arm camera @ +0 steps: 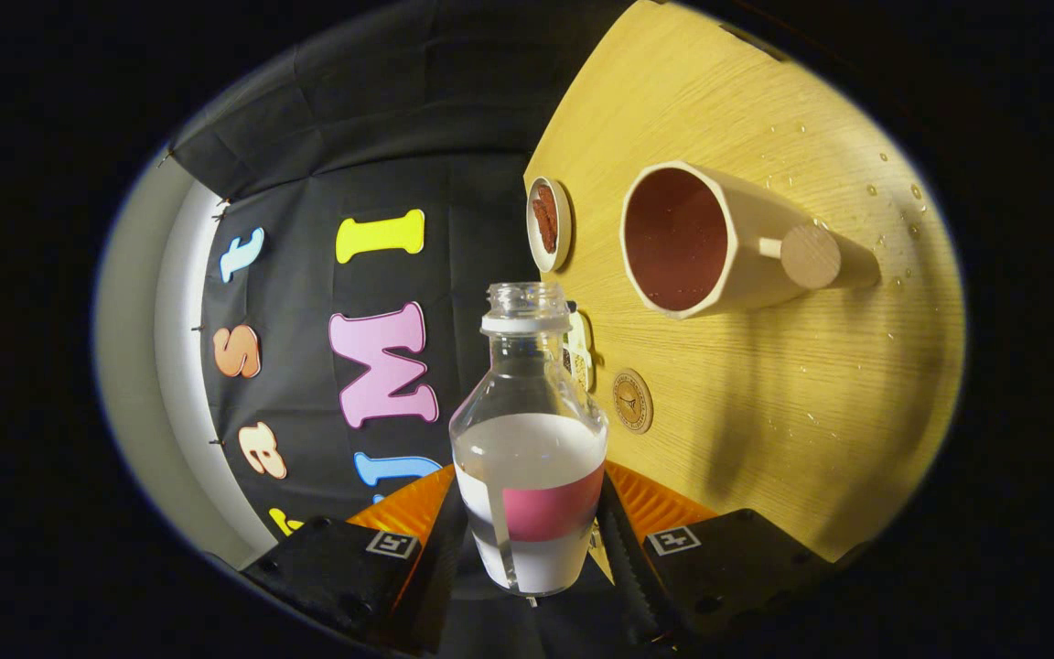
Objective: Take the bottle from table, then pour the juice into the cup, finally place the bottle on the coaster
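The gripper [532, 540] has the bottle [529, 458] clamped between its two fingers – both dark finger faces press on the bottle's lower body at the pink band, so the fingers are closed to the bottle's width and no further. The bottle's long axis runs straight ahead along the fingers, its uncapped neck pointing away from them, and it is partly filled with a whitish liquid up to about the shoulder.

Taking the bottle as the landmark: the table [765, 412] appears rolled on its side, which I judge to mean the bottle is already tipped over. Just beyond the bottle's shoulder lies a small round coaster [632, 400]. Further on, off to one side of the neck, stands the cup [719, 243], its open reddish mouth turned toward the bottle – the coming pour turns on bringing the neck across to that mouth, from which it is well apart. Past the cup's rim sits a small dish [548, 224] with something dark in it.

Behind the neck a small object is mostly hidden. Droplets speckle the table beyond the cup
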{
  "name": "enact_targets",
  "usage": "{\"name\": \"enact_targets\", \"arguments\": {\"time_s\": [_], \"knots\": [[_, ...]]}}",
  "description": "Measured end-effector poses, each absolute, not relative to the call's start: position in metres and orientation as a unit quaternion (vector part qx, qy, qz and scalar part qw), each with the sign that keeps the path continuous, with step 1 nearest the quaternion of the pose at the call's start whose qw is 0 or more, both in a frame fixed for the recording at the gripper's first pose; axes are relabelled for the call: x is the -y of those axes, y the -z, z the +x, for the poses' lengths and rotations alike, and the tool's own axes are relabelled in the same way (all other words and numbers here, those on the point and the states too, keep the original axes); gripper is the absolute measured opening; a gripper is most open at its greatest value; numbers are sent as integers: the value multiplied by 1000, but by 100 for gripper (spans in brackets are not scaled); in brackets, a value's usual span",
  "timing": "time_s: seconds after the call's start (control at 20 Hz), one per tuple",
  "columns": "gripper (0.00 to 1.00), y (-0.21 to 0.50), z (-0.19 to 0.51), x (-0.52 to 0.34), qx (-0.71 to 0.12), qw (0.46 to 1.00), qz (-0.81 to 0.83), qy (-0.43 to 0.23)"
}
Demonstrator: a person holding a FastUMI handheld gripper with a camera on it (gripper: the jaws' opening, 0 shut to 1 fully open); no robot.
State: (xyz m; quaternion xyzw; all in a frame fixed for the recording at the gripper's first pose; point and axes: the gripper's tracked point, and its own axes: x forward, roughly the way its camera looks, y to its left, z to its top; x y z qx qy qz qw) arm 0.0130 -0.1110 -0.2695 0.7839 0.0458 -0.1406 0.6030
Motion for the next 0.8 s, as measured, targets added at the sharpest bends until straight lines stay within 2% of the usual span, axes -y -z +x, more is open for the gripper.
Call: {"name": "enact_targets", "arguments": {"time_s": [0.8], "knots": [[76, 280, 16, 129, -30, 532, 831, 156]]}}
